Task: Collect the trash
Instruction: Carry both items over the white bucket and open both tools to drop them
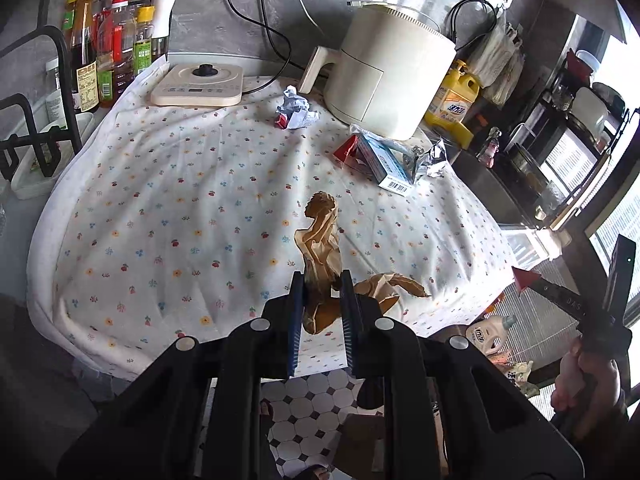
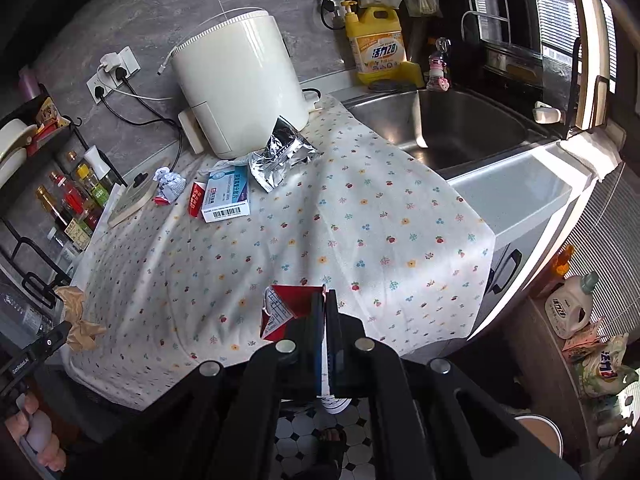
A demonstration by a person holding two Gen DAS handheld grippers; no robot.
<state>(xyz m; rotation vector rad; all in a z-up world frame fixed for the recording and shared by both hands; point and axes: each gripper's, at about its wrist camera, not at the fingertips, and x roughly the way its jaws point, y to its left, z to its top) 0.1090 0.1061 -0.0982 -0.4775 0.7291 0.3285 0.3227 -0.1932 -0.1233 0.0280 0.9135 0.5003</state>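
Note:
My left gripper is shut on a crumpled brown paper and holds it over the near edge of the flowered cloth; the paper also shows in the right wrist view. My right gripper is shut on a red and white carton piece, also seen in the left wrist view. On the cloth lie a crumpled white paper ball, a blue and white box on a red pack, and a silver foil bag.
A cream air fryer stands at the back, an induction plate and several sauce bottles to the left. A steel sink and yellow detergent are right. Tiled floor lies below.

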